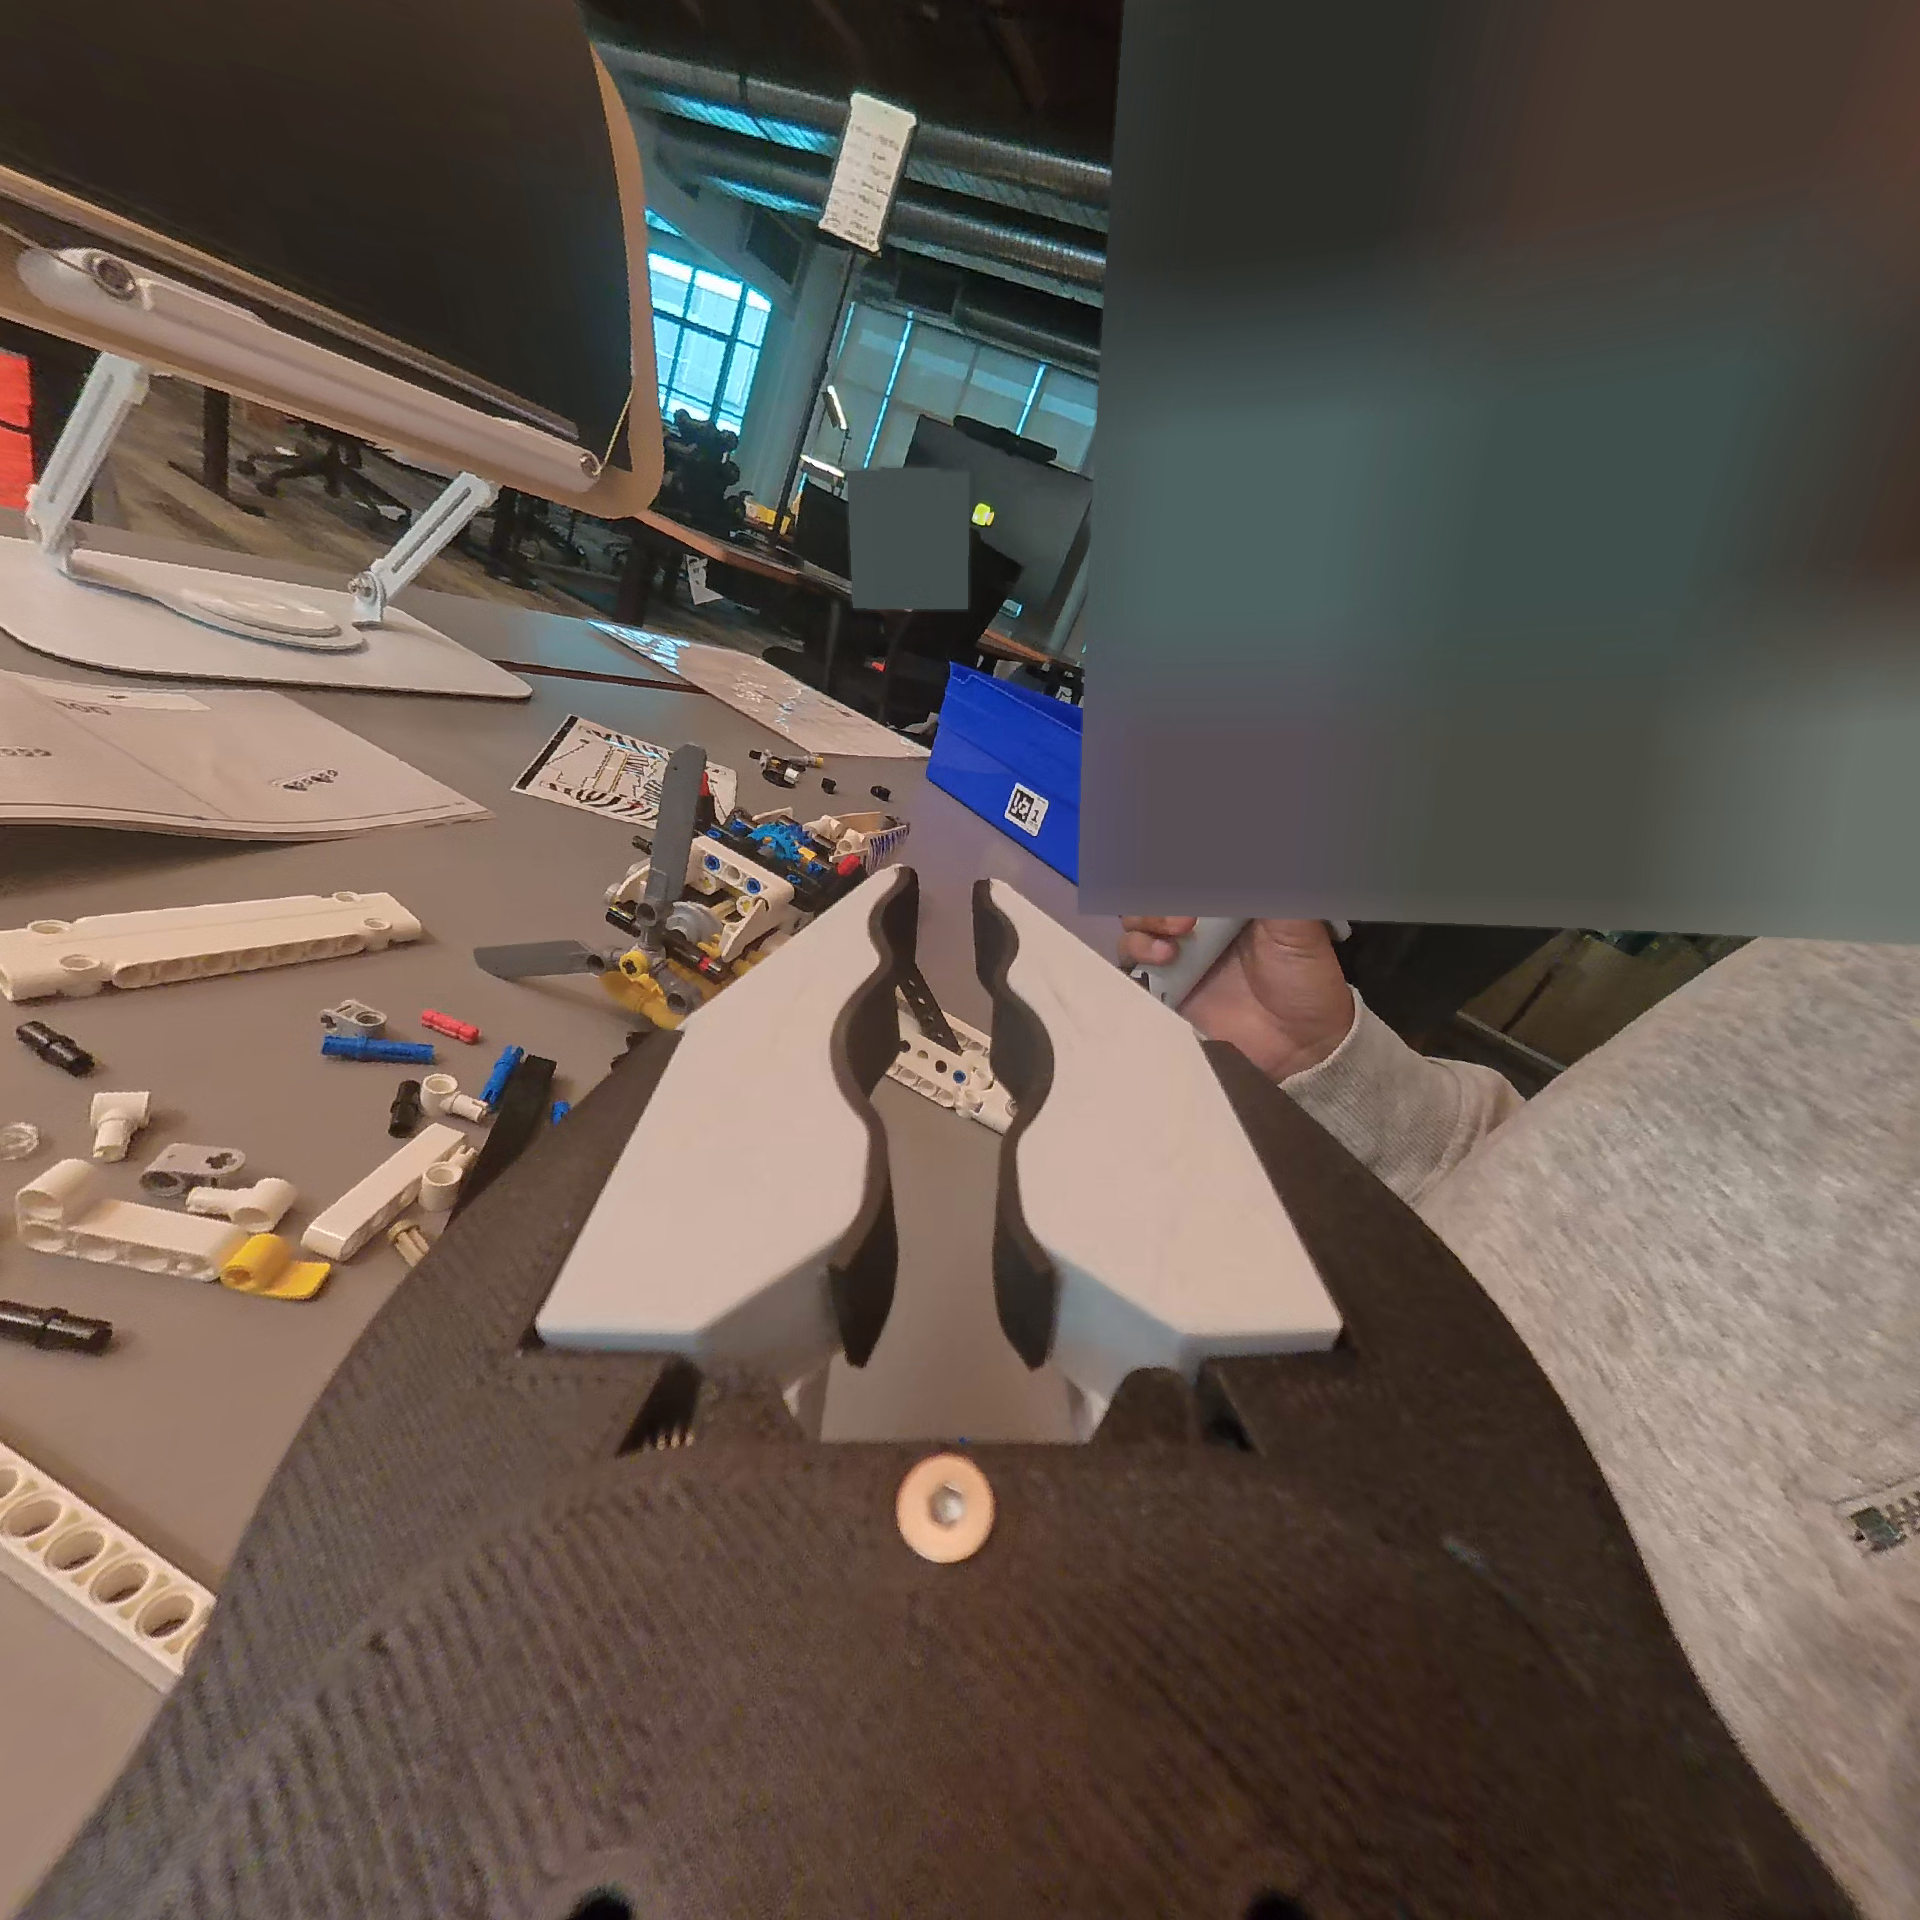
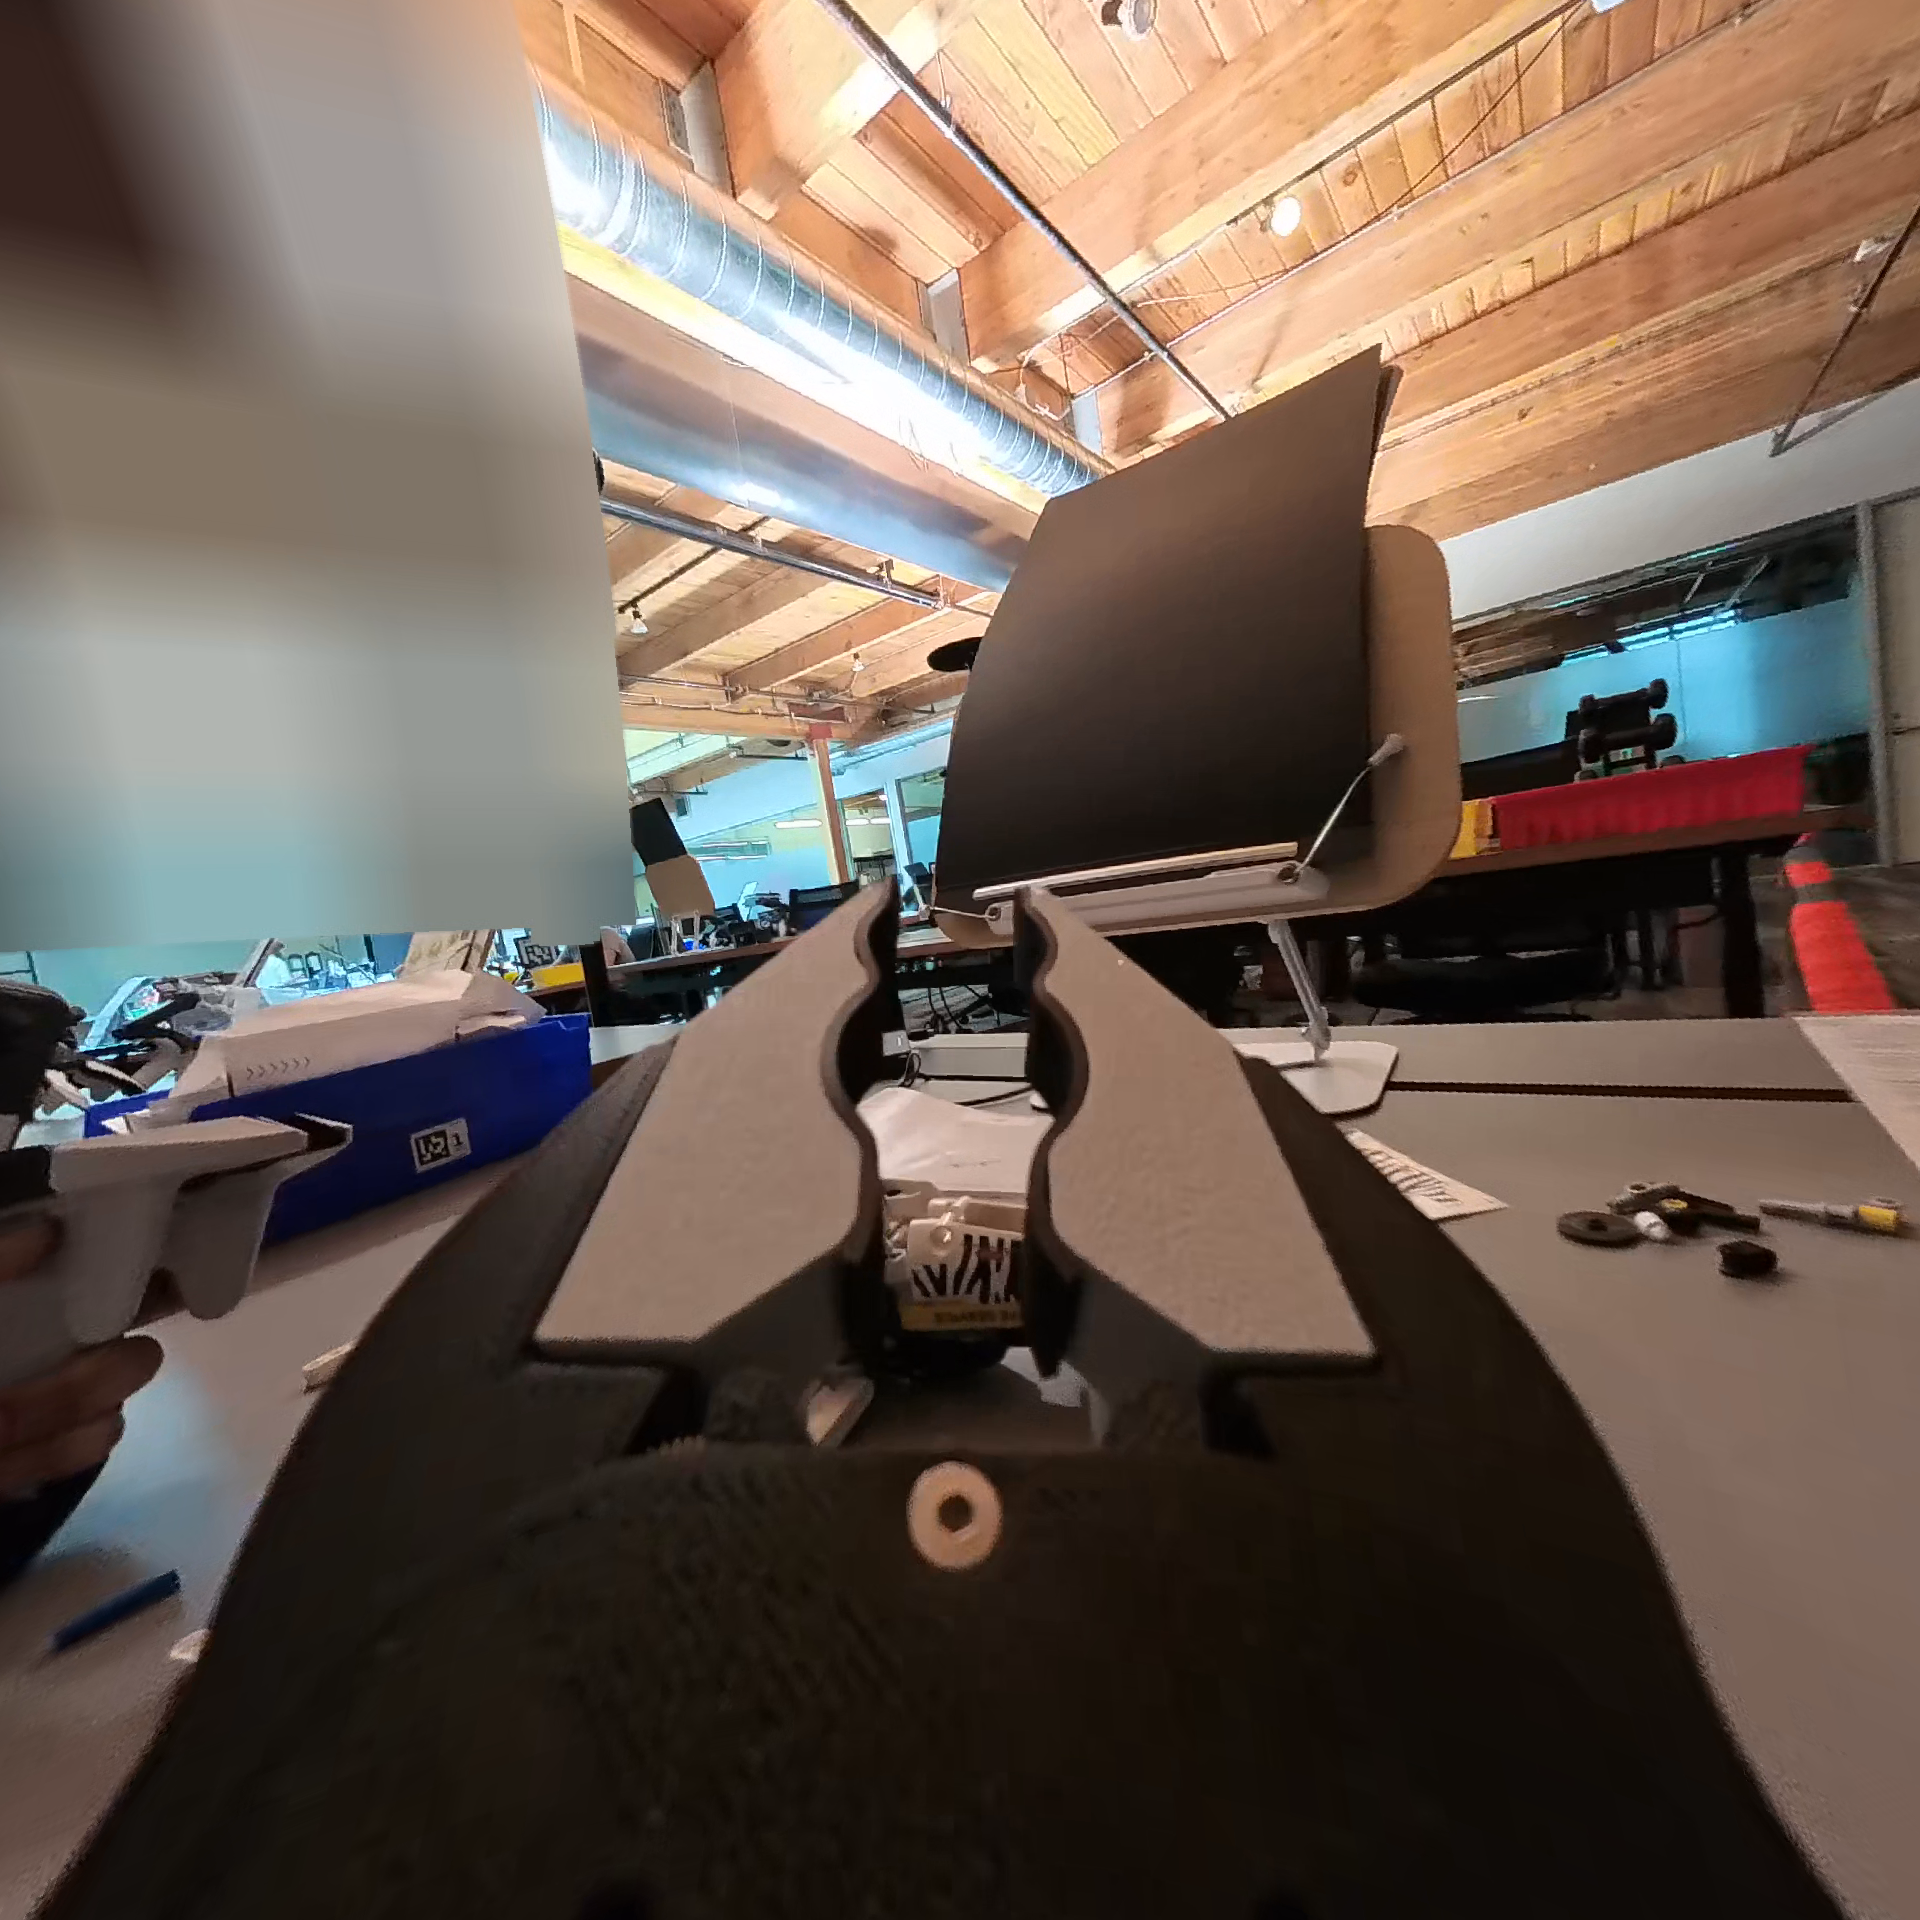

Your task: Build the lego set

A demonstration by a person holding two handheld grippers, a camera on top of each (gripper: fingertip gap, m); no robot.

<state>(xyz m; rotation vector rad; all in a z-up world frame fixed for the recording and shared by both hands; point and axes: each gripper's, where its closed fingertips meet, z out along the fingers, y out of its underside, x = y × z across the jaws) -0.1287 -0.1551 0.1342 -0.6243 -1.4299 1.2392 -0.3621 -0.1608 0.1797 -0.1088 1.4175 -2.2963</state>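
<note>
1. The left gripper (image 1: 943, 883), with pale grey fingers lined in wavy black padding, hangs above the grey tabletop (image 1: 260, 1423) with its jaws a narrow gap apart and nothing between them. Through the gap a white perforated lego beam with a black strip (image 1: 940, 1044) shows on the table below.

2. At eleven o'clock from its tips stands the part-built lego model (image 1: 717, 894) – a white, blue and yellow frame with grey propeller blades at its front.

3. Loose lego pieces lie at nine o'clock: a long white panel (image 1: 208, 935), a blue axle pin (image 1: 376, 1048), a small red pin (image 1: 450, 1027), a white angled beam (image 1: 114, 1221) and a yellow curved piece (image 1: 272, 1268).

4. An open instruction booklet (image 1: 208, 764) lies farther at ten o'clock, with a black tablet on a white stand (image 1: 312, 260) above it.

5. At one o'clock sits a blue plastic bin (image 1: 1003, 764); just below it a person's hand (image 1: 1262, 987) in a grey sleeve grips a handle.

6. The right gripper (image 2: 956, 904) has its jaws slightly apart at the tips. Deep between the fingers, near the base, sits a white lego part with a zebra-striped sticker (image 2: 961, 1262) – whether the pads press it I cannot tell.

7. At three o'clock from the right gripper lie small black and grey lego bits (image 2: 1683, 1226).
</note>
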